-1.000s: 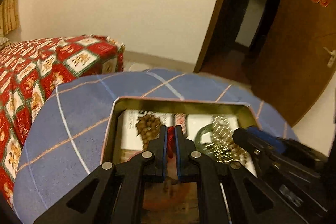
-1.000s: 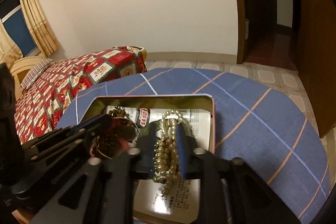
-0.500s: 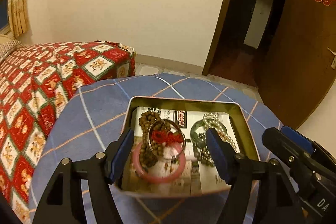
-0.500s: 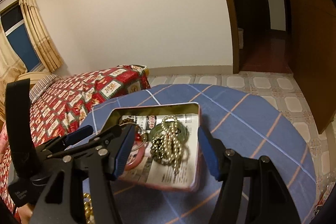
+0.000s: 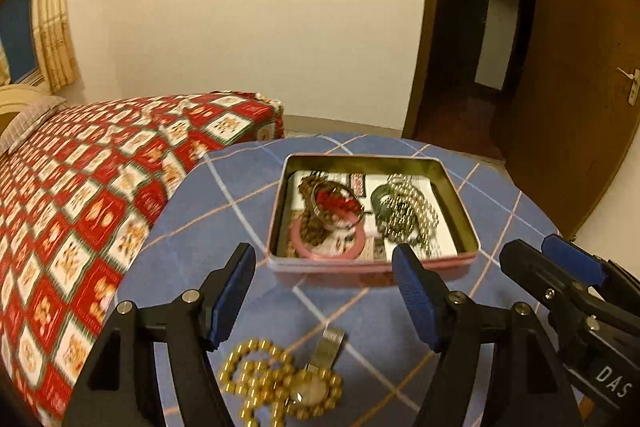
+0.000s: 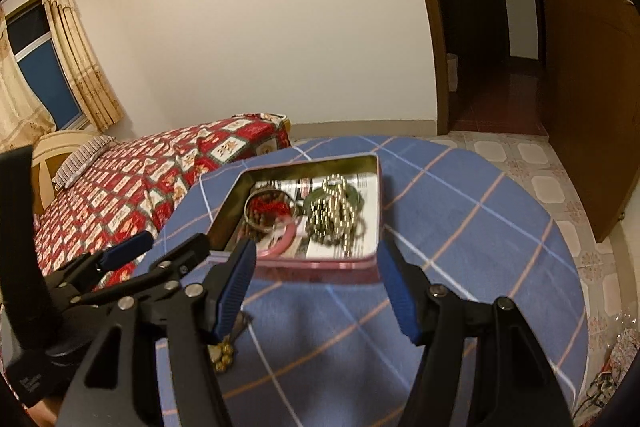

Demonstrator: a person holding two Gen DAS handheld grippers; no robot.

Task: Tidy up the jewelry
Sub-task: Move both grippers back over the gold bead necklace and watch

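An open metal tin (image 5: pixel 456 203) sits on the round table and holds several pieces. On its left lie a silver bangle with red thread (image 5: pixel 340 203), brown beads and a pink bangle (image 5: pixel 320 253). On its right lie a green bangle and a pale bead strand (image 5: pixel 408 215). My left gripper (image 5: pixel 322 255) hangs open and empty just short of the tin. My right gripper (image 6: pixel 316 251) is open and empty too, in front of the tin (image 6: pixel 376 211). A gold bead necklace (image 5: pixel 256 379) and a watch (image 5: pixel 316 387) lie on the cloth below the left gripper.
The table wears a blue checked cloth (image 6: pixel 460 227). A bed with a red patterned quilt (image 5: pixel 80 195) stands close on the left. A wooden door (image 5: pixel 580 87) and a dark doorway are at the right, with tiled floor (image 6: pixel 560 187) beyond the table.
Both grippers opened and let go inside the tin: the left of the red-threaded bangle, the right of the bead strand. Both then drew back and up from the tin.
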